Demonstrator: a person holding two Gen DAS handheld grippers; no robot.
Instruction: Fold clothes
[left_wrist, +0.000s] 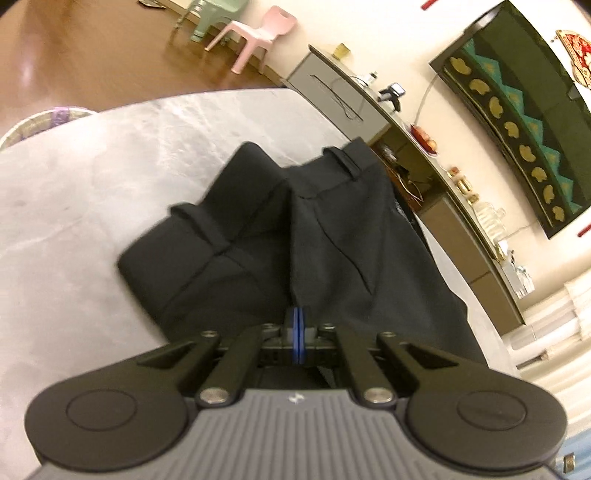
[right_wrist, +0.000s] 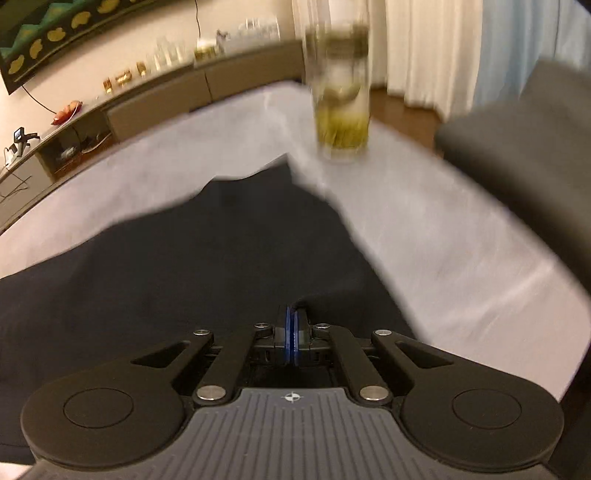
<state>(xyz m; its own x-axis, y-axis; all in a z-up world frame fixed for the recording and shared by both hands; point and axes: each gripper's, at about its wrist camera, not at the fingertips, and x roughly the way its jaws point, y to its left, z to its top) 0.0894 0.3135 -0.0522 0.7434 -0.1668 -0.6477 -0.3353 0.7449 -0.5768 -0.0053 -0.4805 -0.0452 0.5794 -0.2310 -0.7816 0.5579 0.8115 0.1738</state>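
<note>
Dark trousers (left_wrist: 325, 236) lie on a pale marble table (left_wrist: 92, 184), waistband with a belt loop at the far end and a folded part on the left. My left gripper (left_wrist: 295, 314) is shut, its blue pads pinching the near edge of the cloth. In the right wrist view the same dark trousers (right_wrist: 184, 258) spread over the table (right_wrist: 461, 236). My right gripper (right_wrist: 291, 314) is shut on a fold of the fabric right at its tips. The right view is blurred by motion.
A tall glass of tea (right_wrist: 341, 85) stands on the table just beyond the trousers. A dark grey chair back (right_wrist: 524, 147) is at the right. A low sideboard (left_wrist: 461, 206) with small items runs along the wall. Pink (left_wrist: 258, 33) and green (left_wrist: 214, 14) plastic chairs stand on the floor.
</note>
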